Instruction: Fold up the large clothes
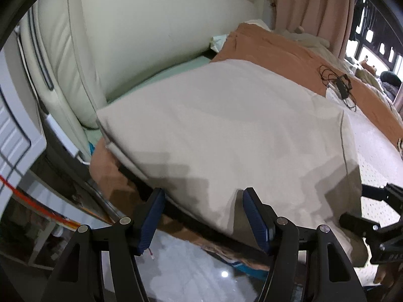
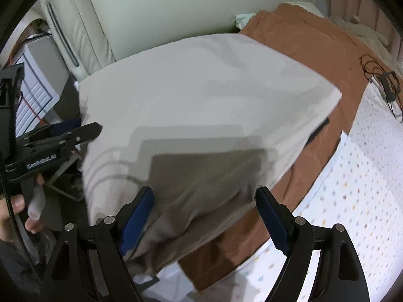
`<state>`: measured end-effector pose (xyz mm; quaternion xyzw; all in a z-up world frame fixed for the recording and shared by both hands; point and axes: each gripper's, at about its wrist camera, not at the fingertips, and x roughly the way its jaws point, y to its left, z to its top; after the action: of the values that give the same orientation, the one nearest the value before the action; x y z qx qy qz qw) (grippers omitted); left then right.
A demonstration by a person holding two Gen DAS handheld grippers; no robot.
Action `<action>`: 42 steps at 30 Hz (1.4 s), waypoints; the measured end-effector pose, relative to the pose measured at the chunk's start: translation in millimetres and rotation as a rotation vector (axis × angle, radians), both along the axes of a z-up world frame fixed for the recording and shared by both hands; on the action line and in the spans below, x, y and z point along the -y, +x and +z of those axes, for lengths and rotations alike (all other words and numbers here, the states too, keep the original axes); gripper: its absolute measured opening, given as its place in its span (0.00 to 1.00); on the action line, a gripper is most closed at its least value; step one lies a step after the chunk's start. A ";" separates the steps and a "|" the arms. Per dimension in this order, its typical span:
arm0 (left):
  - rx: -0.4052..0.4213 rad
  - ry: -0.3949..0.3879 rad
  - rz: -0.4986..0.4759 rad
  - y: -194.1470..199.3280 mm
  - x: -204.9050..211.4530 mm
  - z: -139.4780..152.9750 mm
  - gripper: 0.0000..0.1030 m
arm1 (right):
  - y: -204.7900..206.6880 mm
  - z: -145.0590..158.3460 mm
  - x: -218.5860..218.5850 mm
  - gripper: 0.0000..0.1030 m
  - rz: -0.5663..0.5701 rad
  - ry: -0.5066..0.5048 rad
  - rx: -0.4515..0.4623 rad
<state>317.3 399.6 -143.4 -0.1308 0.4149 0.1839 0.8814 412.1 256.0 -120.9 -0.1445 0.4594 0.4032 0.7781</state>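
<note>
A large pale beige garment point(image 1: 226, 130) lies spread flat on the bed, its near edge hanging over the bed's side. It also fills the middle of the right wrist view point(image 2: 201, 105). My left gripper point(image 1: 204, 196) is open, its jaws wide apart over the garment's near edge, holding nothing. My right gripper point(image 2: 205, 198) is open too, jaws straddling the garment's near hanging part without gripping it. The right gripper shows at the right edge of the left wrist view point(image 1: 372, 216). The left gripper shows at the left of the right wrist view point(image 2: 63, 136).
An orange-brown blanket point(image 1: 289, 52) lies under and beyond the garment. A dotted white sheet point(image 2: 365, 163) covers the bed to the right. A black cable and adapter point(image 1: 342, 85) rest on the blanket. A cream padded headboard point(image 1: 151, 25) stands behind. White drawers point(image 2: 37, 88) stand left.
</note>
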 end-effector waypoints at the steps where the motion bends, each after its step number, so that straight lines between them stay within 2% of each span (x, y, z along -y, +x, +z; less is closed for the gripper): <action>1: 0.006 -0.007 -0.005 -3.9 1.5 -1.1 0.63 | -5.2 -0.4 2.8 0.81 -0.003 0.004 -0.002; 5: 0.026 -0.012 -0.007 -16.2 7.5 0.9 0.63 | -25.3 -5.1 18.2 0.81 -0.020 0.019 -0.006; 9: 0.047 0.014 -0.023 -27.1 20.0 15.3 0.63 | -39.0 -2.2 36.6 0.81 -0.056 0.053 -0.020; 15: 0.110 0.028 -0.020 -47.5 43.1 57.4 0.65 | -36.4 39.4 80.0 0.81 -0.151 0.117 0.021; 20: 0.173 0.072 -0.033 -57.3 72.5 89.8 0.87 | -30.5 76.9 120.7 0.81 -0.227 0.160 0.086; 21: 0.186 0.075 -0.037 -58.1 77.6 95.5 0.88 | -30.5 85.7 129.8 0.81 -0.242 0.169 0.104; 22: 0.202 0.079 -0.042 -59.2 84.3 103.0 0.92 | -32.0 92.5 136.1 0.84 -0.254 0.174 0.121; 23: 0.213 0.082 -0.043 -59.8 88.3 107.7 0.95 | -33.6 100.2 143.9 0.94 -0.267 0.176 0.142; 24: 0.227 0.087 -0.044 -61.6 94.0 113.2 0.95 | -35.5 109.8 154.5 1.00 -0.281 0.184 0.167; 25: 0.239 0.096 -0.047 -63.1 101.1 119.7 0.96 | -37.4 114.7 158.9 1.00 -0.289 0.190 0.180; 30: 0.292 0.111 -0.069 -74.8 128.4 137.7 1.00 | -46.7 145.3 200.4 1.00 -0.368 0.228 0.241; 38: 0.374 0.134 -0.155 -102.1 177.6 162.4 1.00 | -76.0 175.5 252.8 1.00 -0.435 0.248 0.329; 42: 0.421 0.119 -0.191 -120.4 199.2 173.0 1.00 | -94.6 189.6 280.5 1.00 -0.467 0.245 0.376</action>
<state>196.9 200.4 29.6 -0.0742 0.2208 0.0923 0.9681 317.5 -24.5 68.7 -0.0125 0.2765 0.2321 0.9325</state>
